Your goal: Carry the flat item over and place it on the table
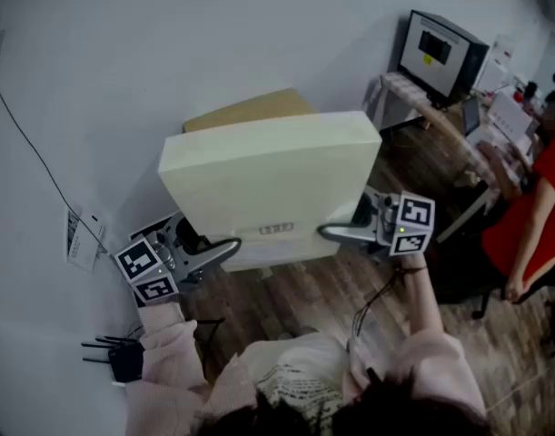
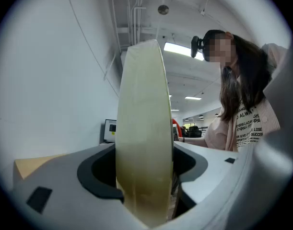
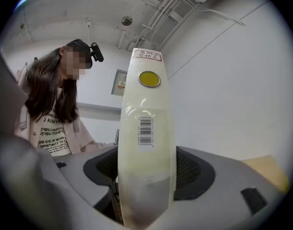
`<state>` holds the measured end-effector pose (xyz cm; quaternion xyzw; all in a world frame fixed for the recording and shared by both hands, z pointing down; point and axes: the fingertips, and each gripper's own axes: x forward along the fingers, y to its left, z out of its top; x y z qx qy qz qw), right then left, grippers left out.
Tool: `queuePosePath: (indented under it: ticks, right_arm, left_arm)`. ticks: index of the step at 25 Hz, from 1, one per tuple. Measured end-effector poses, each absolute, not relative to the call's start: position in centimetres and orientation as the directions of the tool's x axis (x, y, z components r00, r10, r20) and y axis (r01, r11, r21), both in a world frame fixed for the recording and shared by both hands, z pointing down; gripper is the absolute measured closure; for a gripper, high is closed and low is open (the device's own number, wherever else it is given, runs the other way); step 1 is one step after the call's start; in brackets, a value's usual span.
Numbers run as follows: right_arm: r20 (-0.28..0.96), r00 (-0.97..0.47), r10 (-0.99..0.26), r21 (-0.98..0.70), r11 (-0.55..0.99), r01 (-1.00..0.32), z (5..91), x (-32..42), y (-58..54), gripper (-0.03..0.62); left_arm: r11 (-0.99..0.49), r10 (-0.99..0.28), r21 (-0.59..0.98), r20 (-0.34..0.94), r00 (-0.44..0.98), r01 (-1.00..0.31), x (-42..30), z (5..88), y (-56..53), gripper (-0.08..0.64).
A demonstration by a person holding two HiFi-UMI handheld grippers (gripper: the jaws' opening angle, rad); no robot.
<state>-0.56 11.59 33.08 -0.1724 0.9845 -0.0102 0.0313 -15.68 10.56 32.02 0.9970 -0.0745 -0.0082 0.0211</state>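
Note:
The flat item is a wide, pale cream slab wrapped in clear film, held up in the air between both grippers. My left gripper is shut on its lower left edge, and my right gripper is shut on its lower right edge. In the left gripper view the slab stands edge-on, filling the gap between the jaws. In the right gripper view the same slab rises between the jaws, with a barcode label and a yellow round sticker on its edge.
A brown cardboard piece shows behind the slab near the white wall. A desk with a monitor stands at the far right, with a person in red beside it. A black router lies by the wall at lower left.

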Motion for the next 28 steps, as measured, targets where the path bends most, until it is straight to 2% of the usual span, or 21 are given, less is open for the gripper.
queuePosePath:
  ticks: [23, 28]
  right_arm:
    - [-0.053, -0.942, -0.333, -0.066, 0.942, -0.329, 34.0, -0.4, 11.1, 0.285]
    - [-0.049, -0.952, -0.303, -0.074, 0.951, -0.299, 34.1, 3.3, 11.3, 0.284]
  left_arm:
    - [-0.983, -0.168, 0.076, -0.016, 0.986, -0.167, -15.5, 32.8, 10.2, 0.242]
    - [-0.978, -0.196, 0.079, -0.009, 0.981, -0.194, -11.9, 32.5, 10.8, 0.242]
